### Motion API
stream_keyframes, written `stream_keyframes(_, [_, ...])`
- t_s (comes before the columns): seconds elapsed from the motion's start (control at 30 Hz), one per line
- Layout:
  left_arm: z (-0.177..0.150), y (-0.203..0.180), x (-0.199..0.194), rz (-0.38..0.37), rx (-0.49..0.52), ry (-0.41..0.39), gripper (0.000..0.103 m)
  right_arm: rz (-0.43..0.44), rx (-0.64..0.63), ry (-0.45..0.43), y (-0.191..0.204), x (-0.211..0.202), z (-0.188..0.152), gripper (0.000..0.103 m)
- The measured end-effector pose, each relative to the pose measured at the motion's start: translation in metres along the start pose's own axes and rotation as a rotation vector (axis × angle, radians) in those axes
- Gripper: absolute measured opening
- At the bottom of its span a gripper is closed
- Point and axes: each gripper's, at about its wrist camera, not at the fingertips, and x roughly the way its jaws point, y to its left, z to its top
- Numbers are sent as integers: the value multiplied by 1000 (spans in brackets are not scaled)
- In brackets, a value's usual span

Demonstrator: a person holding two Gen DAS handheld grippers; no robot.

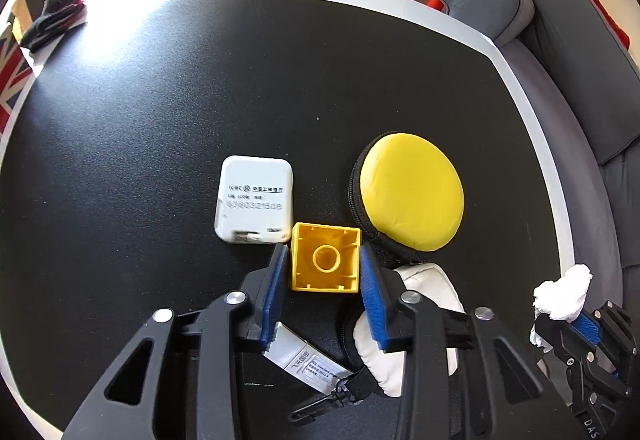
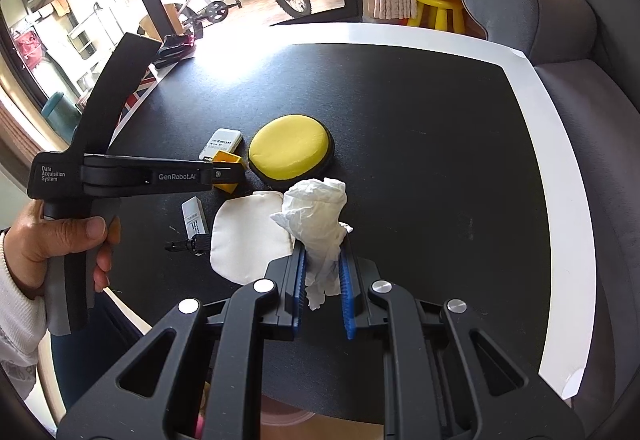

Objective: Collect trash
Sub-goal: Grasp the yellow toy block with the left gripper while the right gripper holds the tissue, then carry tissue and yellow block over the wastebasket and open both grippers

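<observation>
A hollow yellow toy block [image 1: 325, 260] lies open side up on the black tabletop [image 1: 160, 100]. My left gripper [image 1: 322, 252] points down over it with its blue pads against the block's two sides. The side view from the right wrist shows that left gripper [image 2: 224, 176] low on the block [image 2: 230, 160], with a hand [image 2: 60, 240] on its handle. My right gripper [image 2: 322, 244] is shut on a crumpled white tissue [image 2: 316, 208], held above the table. In the left wrist view, tissue [image 1: 562, 292] and right gripper [image 1: 580, 324] sit at the right edge.
A white card-sized device [image 1: 256, 200] touches the block's left corner. A round yellow zip case [image 1: 412, 192] lies to its right, with a white pouch [image 1: 432, 288] and a silver stick [image 1: 304, 356] nearer. A dark glove [image 1: 52, 20] lies at the far left corner. A grey sofa [image 1: 560, 60] borders the right.
</observation>
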Motion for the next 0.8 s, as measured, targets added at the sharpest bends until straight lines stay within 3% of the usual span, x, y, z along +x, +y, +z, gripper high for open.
stream_keyframes(0.43, [-25, 1, -33, -32, 129, -103, 35, 8, -25, -13, 14, -3, 2, 15])
stream_keyframes(0.8, [-70, 1, -103, -35, 256, -264, 35, 21, -62, -55, 34, -27, -10, 15])
